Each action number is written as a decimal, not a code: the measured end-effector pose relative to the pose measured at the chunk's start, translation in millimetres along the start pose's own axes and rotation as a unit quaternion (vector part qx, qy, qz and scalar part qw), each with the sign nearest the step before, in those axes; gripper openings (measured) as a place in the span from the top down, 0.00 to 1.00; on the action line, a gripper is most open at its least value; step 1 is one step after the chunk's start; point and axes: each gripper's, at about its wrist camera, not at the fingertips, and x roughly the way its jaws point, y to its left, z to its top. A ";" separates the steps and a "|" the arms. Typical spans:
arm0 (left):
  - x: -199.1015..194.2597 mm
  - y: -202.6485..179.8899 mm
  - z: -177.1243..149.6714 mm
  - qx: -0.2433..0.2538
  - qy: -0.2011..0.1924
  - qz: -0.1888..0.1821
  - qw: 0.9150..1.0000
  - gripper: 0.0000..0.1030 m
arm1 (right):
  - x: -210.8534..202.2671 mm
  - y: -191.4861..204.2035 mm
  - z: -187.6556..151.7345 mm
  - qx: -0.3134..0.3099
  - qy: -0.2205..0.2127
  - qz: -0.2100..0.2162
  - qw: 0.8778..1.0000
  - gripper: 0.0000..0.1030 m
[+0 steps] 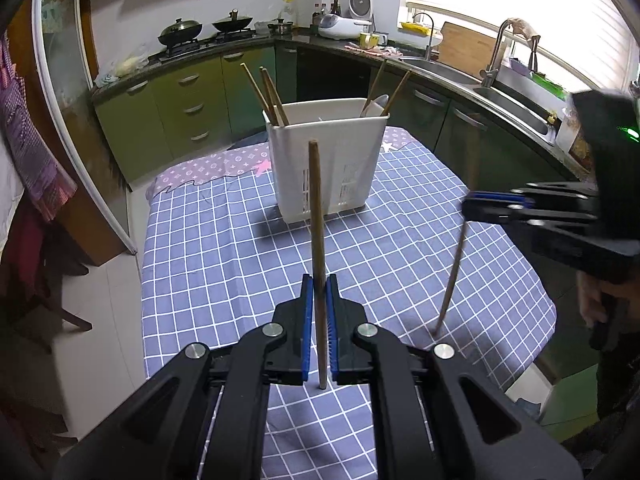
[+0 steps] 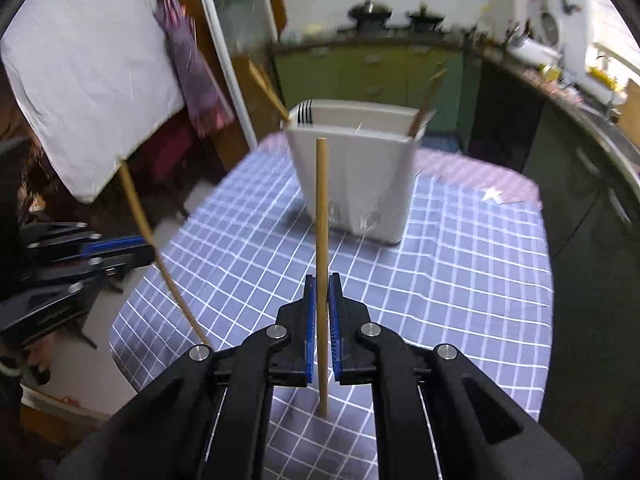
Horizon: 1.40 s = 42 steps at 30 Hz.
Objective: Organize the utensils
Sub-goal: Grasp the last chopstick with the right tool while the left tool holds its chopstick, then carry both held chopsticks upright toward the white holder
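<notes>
A white utensil holder [image 1: 326, 160] [image 2: 356, 176] stands at the far side of the checked table, with several chopsticks and a spoon in it; fork tines show at its left corner in the right wrist view. My left gripper [image 1: 319, 284] is shut on a dark wooden chopstick [image 1: 317, 220] that stands upright between its blue pads. My right gripper [image 2: 322, 282] is shut on a lighter chopstick [image 2: 321, 208], also upright. Each gripper shows in the other's view: the right one [image 1: 470, 206] at the right edge with its chopstick [image 1: 452, 280], the left one [image 2: 150, 250] at the left edge with its chopstick [image 2: 140, 212].
The table wears a blue checked cloth [image 1: 224, 248] with a pink patterned strip [image 1: 208, 168] at the far end. Behind it run green kitchen cabinets [image 1: 180, 104], a stove with woks [image 1: 180, 32] and a sink [image 1: 516, 100]. A white cloth [image 2: 88, 68] hangs at the left.
</notes>
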 end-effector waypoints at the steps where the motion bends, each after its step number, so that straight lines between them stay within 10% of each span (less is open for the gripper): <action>1: -0.5 -1.2 -1.2 0.001 -0.001 0.000 1.000 0.94 | -8.0 -1.8 -6.2 0.003 -0.011 -0.002 1.000 0.93; 42: -35.7 -15.7 36.8 0.022 -0.038 -0.003 0.999 0.94 | -38.5 -5.0 -32.2 0.001 -0.031 -0.002 1.000 0.93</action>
